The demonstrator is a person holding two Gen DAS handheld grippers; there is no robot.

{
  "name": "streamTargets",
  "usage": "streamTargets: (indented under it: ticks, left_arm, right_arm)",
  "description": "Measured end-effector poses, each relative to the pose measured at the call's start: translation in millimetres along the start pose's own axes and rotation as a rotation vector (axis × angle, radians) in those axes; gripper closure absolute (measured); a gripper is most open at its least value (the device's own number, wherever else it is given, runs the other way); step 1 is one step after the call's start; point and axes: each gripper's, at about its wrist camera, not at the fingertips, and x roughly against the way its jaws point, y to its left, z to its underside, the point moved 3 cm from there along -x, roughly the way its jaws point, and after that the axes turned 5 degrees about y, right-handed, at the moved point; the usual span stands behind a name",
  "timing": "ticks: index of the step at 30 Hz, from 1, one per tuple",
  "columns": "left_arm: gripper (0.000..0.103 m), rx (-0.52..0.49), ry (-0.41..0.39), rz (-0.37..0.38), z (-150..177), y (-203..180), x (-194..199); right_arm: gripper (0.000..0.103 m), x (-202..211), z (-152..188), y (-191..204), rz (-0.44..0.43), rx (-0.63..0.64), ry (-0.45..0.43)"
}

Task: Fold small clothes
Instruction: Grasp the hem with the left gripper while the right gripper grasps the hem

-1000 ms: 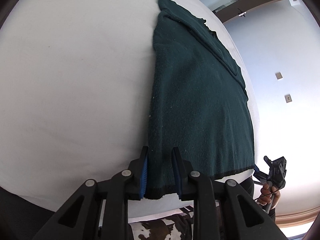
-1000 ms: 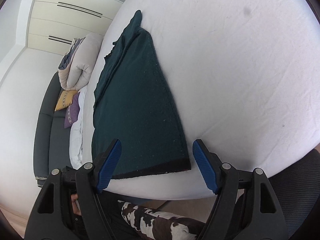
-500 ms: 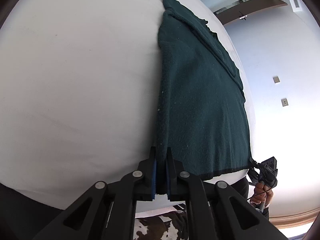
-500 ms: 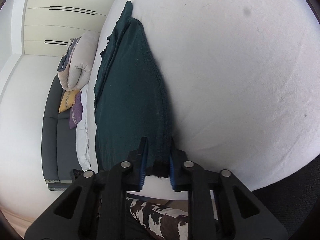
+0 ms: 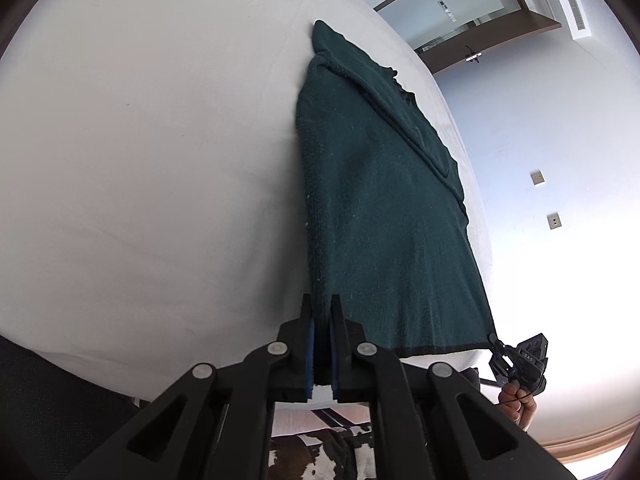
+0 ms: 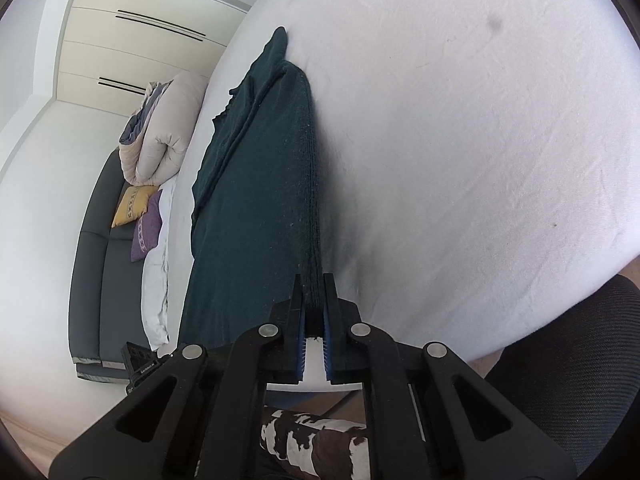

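each hand-held gripper, left and right, is clamped on a 6 o'clock hem corner of the soft, limp green garment.

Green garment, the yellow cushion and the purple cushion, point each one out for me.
green garment [image 5: 384, 216], left wrist view, middle of its top layer
yellow cushion [image 6: 134, 204], right wrist view, its face
purple cushion [image 6: 146, 230], right wrist view, its face

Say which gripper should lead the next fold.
Probably neither alone: the left gripper and the right gripper are each shut on a near hem corner of the dark green sweater, equally placed.
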Motion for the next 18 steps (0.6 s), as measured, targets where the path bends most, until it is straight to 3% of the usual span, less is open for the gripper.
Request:
streamTargets:
  ticks: [6, 18]
  left_arm:
    - [0.098, 0.013, 0.004, -0.005, 2.6, 6.4, -6.2]
    - [0.098, 0.033, -0.033, 0.131, -11.4, -9.2, 8.9]
  right_arm:
    - [0.098, -1.4, 2.1, -6.8, 0.028, 0.001, 0.01]
    - [0.098, 2.3, -18.0, 18.7, -0.06, 0.012, 0.0]
